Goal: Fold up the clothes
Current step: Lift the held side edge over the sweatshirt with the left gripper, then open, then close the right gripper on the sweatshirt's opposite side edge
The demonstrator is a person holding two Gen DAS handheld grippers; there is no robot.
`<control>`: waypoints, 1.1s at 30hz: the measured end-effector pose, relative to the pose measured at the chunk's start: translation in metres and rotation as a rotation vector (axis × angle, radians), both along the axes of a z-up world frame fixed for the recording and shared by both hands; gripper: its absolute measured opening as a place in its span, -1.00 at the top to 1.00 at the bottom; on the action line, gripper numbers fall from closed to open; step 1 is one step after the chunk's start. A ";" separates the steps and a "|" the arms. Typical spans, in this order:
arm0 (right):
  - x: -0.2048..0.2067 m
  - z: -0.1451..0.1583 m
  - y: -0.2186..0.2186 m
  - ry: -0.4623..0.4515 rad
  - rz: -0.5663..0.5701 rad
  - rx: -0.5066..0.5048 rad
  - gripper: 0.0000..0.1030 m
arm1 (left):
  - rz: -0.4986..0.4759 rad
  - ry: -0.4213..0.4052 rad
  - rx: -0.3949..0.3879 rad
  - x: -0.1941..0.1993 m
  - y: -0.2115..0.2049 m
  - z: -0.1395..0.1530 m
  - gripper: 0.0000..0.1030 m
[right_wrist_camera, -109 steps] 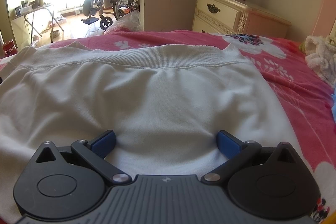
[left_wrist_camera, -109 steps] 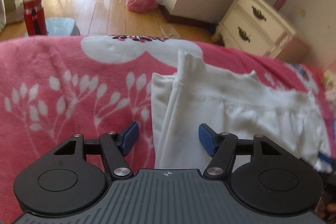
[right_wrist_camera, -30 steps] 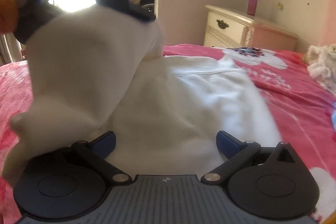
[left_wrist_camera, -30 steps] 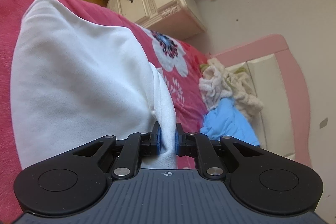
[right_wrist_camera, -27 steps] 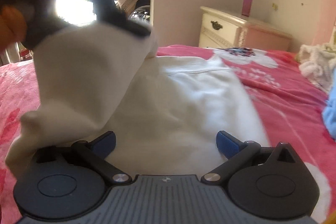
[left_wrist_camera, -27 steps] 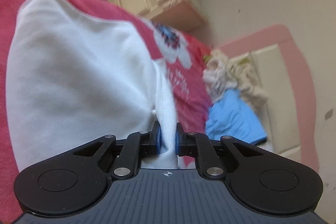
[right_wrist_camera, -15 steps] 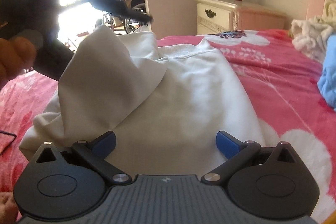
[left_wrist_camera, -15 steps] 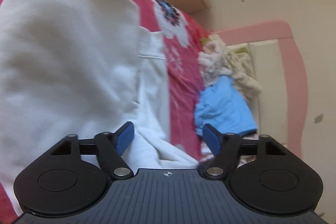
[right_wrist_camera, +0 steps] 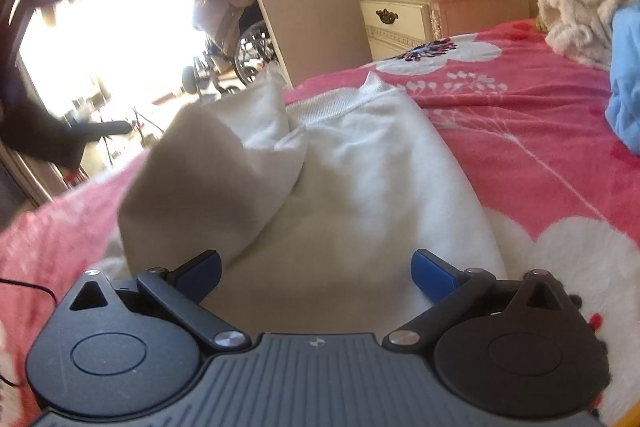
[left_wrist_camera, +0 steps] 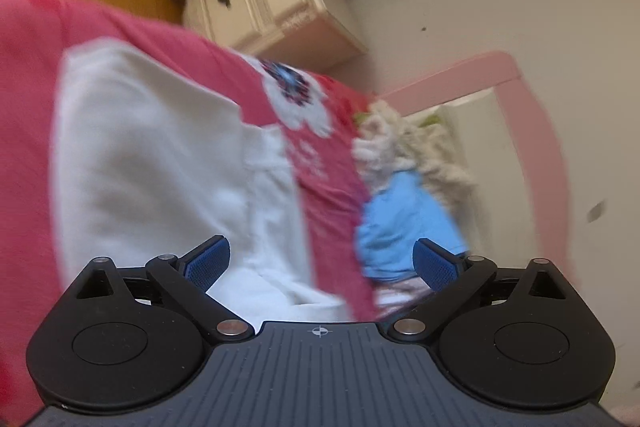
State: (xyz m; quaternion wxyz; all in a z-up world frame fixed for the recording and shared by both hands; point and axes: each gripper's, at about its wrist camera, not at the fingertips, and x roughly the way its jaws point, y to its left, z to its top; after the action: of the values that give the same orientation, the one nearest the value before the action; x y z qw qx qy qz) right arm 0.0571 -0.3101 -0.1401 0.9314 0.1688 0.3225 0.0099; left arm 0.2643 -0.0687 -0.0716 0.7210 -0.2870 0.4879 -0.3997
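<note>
On the pink floral blanket (right_wrist_camera: 540, 131) a white garment (right_wrist_camera: 360, 187) is spread, and one side of it is seen folded over into a loose, puffed flap near the left of the right wrist view. Ribbed trim is visible along the garment's far edge, toward the cream nightstand (right_wrist_camera: 404, 15). The right gripper (right_wrist_camera: 316, 273) is held just above the near part of the garment, its blue-padded jaws spread wide, and nothing is pinched between them. Cloth is seen below the gap, but no pad is pressed on it.

From the left wrist view, blurred throughout, the left gripper (left_wrist_camera: 322, 259) is shown with its jaws opening, already far apart. White cloth and a strip of blanket are seen beyond the gap, and nothing is gripped; the garment (left_wrist_camera: 160, 163) lies free on the blanket (left_wrist_camera: 24, 67). Whether the left pad brushes the cloth cannot be told for certain through the blur, though it appears clear of it.

Beyond the garment, a blue cloth (left_wrist_camera: 400, 227) and a fluffy cream heap (left_wrist_camera: 416, 151) are piled against the pink headboard (left_wrist_camera: 536, 131). A dark blurred shape, possibly the left tool, is caught at the far left of the right wrist view, well apart from the flap. A wheelchair (right_wrist_camera: 248, 51) is glimpsed in the bright doorway behind.
</note>
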 end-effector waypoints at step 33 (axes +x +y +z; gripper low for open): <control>0.040 0.013 -0.015 0.097 -0.061 0.367 0.66 | -0.401 -0.438 0.691 -0.111 -0.034 -0.066 -0.88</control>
State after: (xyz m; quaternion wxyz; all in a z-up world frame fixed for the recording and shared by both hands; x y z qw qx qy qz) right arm 0.0971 -0.3251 -0.1274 0.8682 0.3458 0.3544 0.0324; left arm 0.1534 -0.1027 -0.1377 0.7690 0.1617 0.4746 -0.3964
